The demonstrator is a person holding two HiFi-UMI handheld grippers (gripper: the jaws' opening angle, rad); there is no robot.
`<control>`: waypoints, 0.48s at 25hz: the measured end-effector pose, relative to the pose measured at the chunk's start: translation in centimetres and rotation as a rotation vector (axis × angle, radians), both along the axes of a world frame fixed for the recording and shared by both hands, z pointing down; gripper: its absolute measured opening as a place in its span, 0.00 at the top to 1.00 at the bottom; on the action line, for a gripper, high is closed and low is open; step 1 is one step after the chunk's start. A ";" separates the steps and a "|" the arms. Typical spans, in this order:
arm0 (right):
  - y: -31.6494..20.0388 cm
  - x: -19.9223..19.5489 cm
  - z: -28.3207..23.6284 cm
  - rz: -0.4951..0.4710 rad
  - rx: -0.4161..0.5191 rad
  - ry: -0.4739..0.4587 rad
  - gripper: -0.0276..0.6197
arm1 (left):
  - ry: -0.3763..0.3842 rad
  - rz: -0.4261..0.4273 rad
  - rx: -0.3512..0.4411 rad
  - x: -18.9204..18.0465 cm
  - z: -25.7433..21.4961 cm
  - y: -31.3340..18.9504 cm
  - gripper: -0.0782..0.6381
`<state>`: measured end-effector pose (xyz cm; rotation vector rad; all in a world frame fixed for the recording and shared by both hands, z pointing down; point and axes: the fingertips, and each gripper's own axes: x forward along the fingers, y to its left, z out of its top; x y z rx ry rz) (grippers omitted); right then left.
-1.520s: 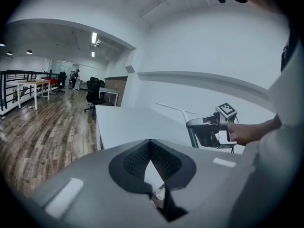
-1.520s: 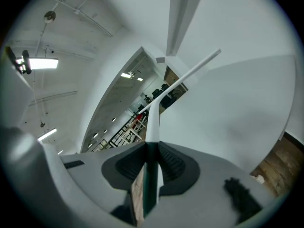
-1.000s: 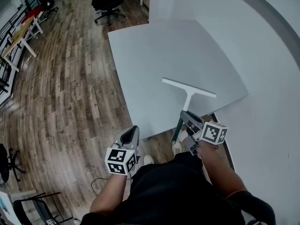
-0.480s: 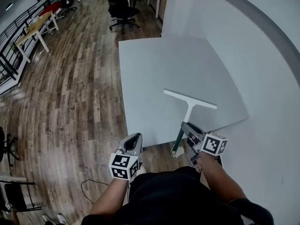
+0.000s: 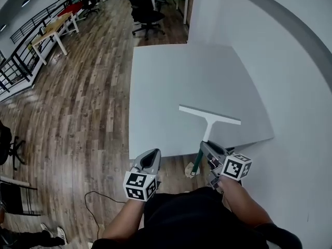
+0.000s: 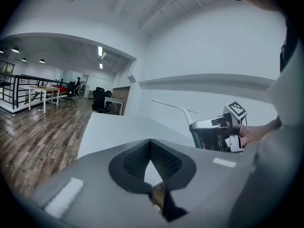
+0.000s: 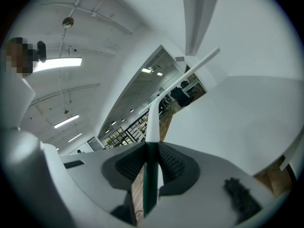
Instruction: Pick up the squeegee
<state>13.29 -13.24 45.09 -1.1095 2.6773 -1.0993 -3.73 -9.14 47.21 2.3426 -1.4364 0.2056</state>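
Observation:
The squeegee has a long white blade (image 5: pixel 209 114) on a white shaft that ends in a green handle (image 5: pixel 197 162). My right gripper (image 5: pixel 207 152) is shut on the green handle, with the blade held out over the near right part of the white table (image 5: pixel 171 82). In the right gripper view the green handle (image 7: pixel 149 184) runs between the pads and the blade (image 7: pixel 190 72) stands far ahead. My left gripper (image 5: pixel 150 157) hovers at the table's near edge, shut with nothing in it. The left gripper view shows the squeegee (image 6: pixel 173 107) and the right gripper (image 6: pixel 211 134) to its right.
A white wall (image 5: pixel 290 87) runs along the table's right side. Wood floor (image 5: pixel 78 113) lies to the left, with a black cable (image 5: pixel 101 198) near my feet. An office chair (image 5: pixel 144 12) and desks (image 5: pixel 52 32) stand far back.
Both grippers have moved along with the person towards the table's near edge. The squeegee has stayed in the right gripper's grip and the left gripper has stayed shut.

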 end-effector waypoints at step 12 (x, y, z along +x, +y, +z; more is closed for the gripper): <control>4.0 3.9 1.2 -0.089 -0.024 -0.063 0.82 | -0.045 -0.101 -0.056 3.9 0.7 5.2 0.88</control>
